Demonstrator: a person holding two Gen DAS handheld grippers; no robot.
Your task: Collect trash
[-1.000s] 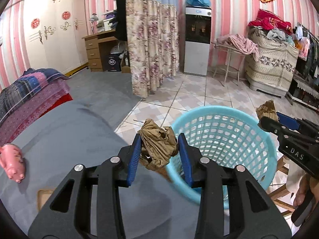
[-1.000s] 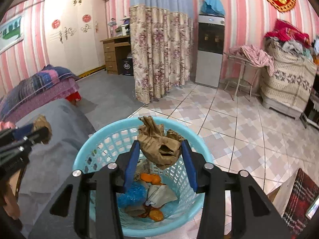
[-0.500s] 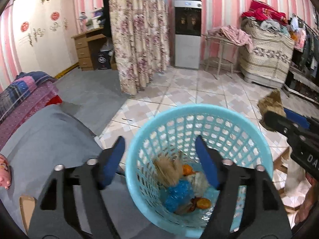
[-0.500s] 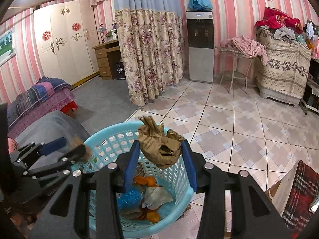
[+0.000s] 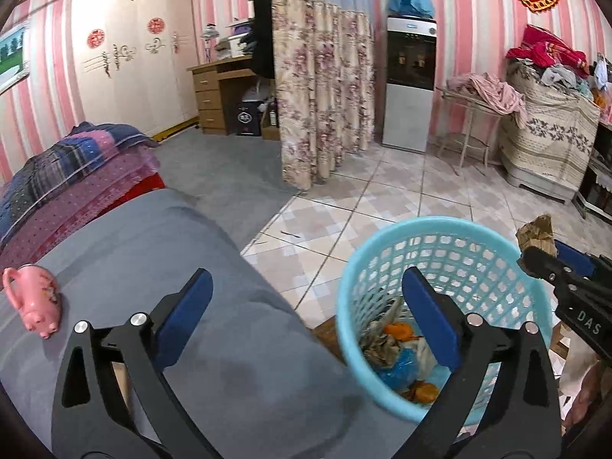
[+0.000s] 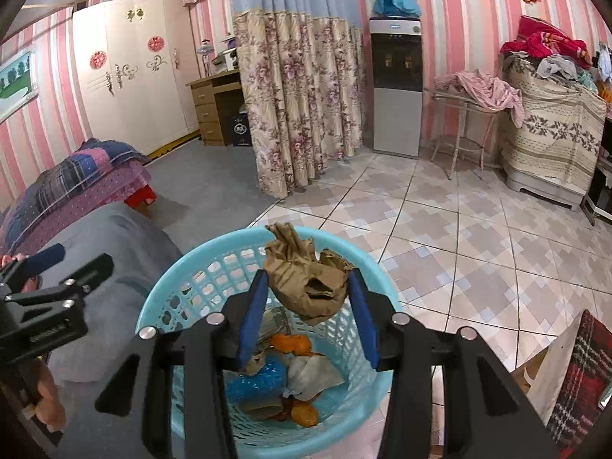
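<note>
Right wrist view: crumpled brown paper wad (image 6: 306, 283) clamped in right tool (image 6: 306, 306) above basket (image 6: 183, 267).

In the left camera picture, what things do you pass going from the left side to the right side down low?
Pink piggy bank → grey bed cover → blue basket → crumpled brown paper held by the right gripper.
</note>
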